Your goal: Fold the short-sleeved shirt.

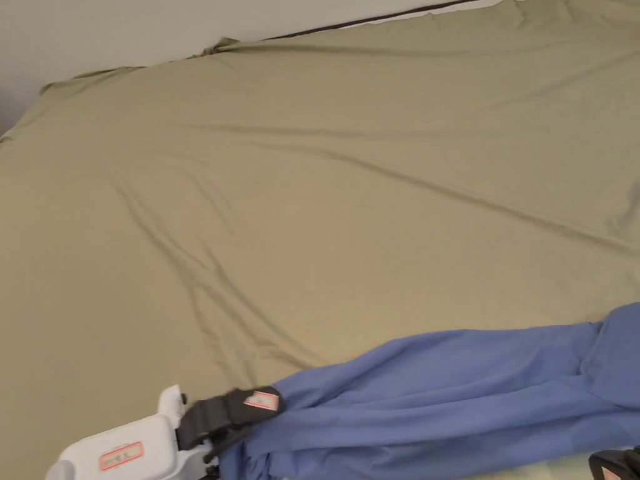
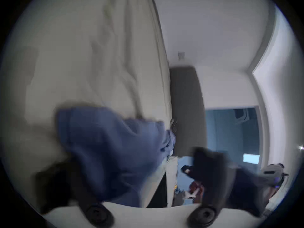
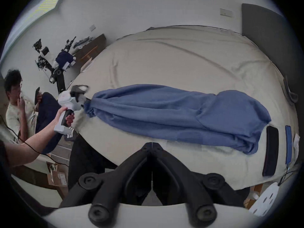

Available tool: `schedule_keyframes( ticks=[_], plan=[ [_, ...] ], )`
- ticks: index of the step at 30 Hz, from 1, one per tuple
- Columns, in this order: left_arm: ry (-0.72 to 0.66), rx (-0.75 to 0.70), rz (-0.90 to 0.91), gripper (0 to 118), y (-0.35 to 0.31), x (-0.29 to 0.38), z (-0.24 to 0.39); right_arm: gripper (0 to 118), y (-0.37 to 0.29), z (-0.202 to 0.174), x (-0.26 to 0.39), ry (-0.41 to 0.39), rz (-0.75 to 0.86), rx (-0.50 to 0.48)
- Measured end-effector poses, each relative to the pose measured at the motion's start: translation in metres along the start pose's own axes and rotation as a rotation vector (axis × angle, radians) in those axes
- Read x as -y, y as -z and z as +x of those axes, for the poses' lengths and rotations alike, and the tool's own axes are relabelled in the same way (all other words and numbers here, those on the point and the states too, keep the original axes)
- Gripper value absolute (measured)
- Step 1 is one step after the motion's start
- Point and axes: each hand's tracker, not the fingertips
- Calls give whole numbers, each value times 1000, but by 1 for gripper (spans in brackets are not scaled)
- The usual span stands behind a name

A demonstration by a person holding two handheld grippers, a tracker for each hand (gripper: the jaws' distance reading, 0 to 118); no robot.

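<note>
The blue short-sleeved shirt (image 1: 450, 400) lies stretched in a long bunch along the near edge of the bed's tan sheet (image 1: 312, 187). My left gripper (image 1: 250, 425) is at the shirt's gathered left end. In the blurred left gripper view the shirt (image 2: 111, 149) drapes over one jaw of the left gripper (image 2: 123, 162), whose jaws stand wide apart. The right gripper view has that gripper (image 3: 82, 98), held by a hand, touching the bunched end of the shirt (image 3: 172, 114). My right gripper (image 3: 152, 145) is shut on nothing, just short of the shirt's near edge, and its black tip (image 1: 615, 465) is at the lower right.
A black flat item (image 3: 271, 149) and a blue one (image 3: 288, 142) lie on the bed beyond the shirt's right end. A grey headboard (image 3: 263, 39) stands behind them. A seated person (image 3: 16, 108), robot equipment (image 3: 54, 62) and cardboard boxes (image 3: 57, 177) are beside the bed.
</note>
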Motion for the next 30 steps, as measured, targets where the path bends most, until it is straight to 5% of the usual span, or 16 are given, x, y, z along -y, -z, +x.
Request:
schedule_keyframes(
  ticks=[1, 2, 3, 5, 15, 18, 20, 25, 27, 29, 30],
  plan=[
    [6, -48, -19, 20, 12, 5, -2, 2, -1, 1, 0, -5, 0, -1],
    [-85, -68, -38, 13, 25, 7, -10, 2, -2, 2, 0, -8, 1, -3],
    [-192, -45, -22, 14, 28, 9, -19, 2, -4, 4, 1, -9, 2, -2],
    [-177, 84, 77, 13, 18, 13, -16, 2, -10, 7, 3, -20, 0, 16],
    [-144, -15, 231, 13, -104, 16, 17, 2, -35, 16, 0, -45, 17, 102],
    [-74, -276, 263, 13, -143, 12, 37, 2, -43, 21, -7, -57, 40, 126],
    [49, -624, 261, 13, -143, 11, 70, 2, -49, 26, -9, -44, 70, 128],
    [478, -1104, 140, 14, -46, 29, 157, 2, -56, 34, -3, -19, 105, 117],
    [592, -1087, 73, 13, 5, 36, 177, 2, -59, 37, 3, -11, 113, 101],
    [553, -881, -29, 14, 53, 37, 181, 2, -61, 41, 10, 0, 118, 85],
    [667, -1389, -166, 14, 47, 26, 182, 2, -63, 43, 14, 8, 120, 78]
  ],
)
